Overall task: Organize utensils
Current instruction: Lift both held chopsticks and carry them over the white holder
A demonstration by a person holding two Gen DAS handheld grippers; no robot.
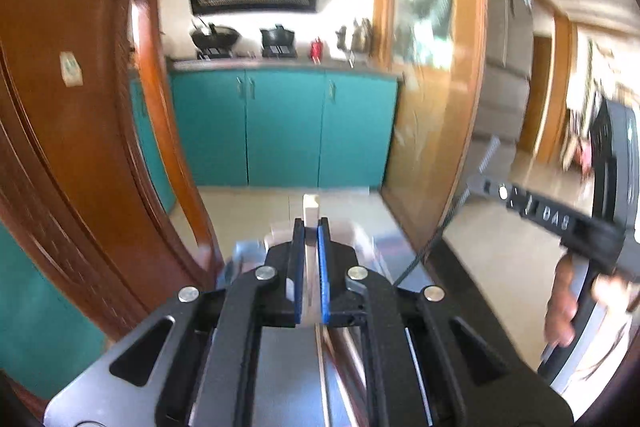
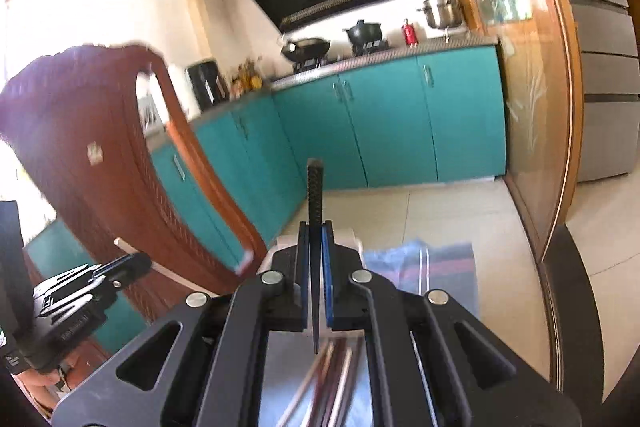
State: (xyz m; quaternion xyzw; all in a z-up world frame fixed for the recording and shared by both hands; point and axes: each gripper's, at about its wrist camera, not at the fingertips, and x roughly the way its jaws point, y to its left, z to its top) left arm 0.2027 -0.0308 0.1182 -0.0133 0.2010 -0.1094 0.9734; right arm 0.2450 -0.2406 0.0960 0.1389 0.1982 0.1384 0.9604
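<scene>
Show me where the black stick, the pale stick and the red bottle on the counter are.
black stick (image 2: 315, 183): right wrist view, on its textured upper end above the claw.
pale stick (image 1: 310, 207): left wrist view, on its tip above the claw.
red bottle (image 2: 409, 33): right wrist view, on its body.

left gripper (image 1: 311, 239): black linkage, silver screws, blue-lined jaws | right gripper (image 2: 316, 239): same | bare skin, blurred

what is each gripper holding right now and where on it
Left gripper: shut on a cream chopstick, gripped near its thick end. Right gripper: shut on a black chopstick, gripped around mid-length.
</scene>
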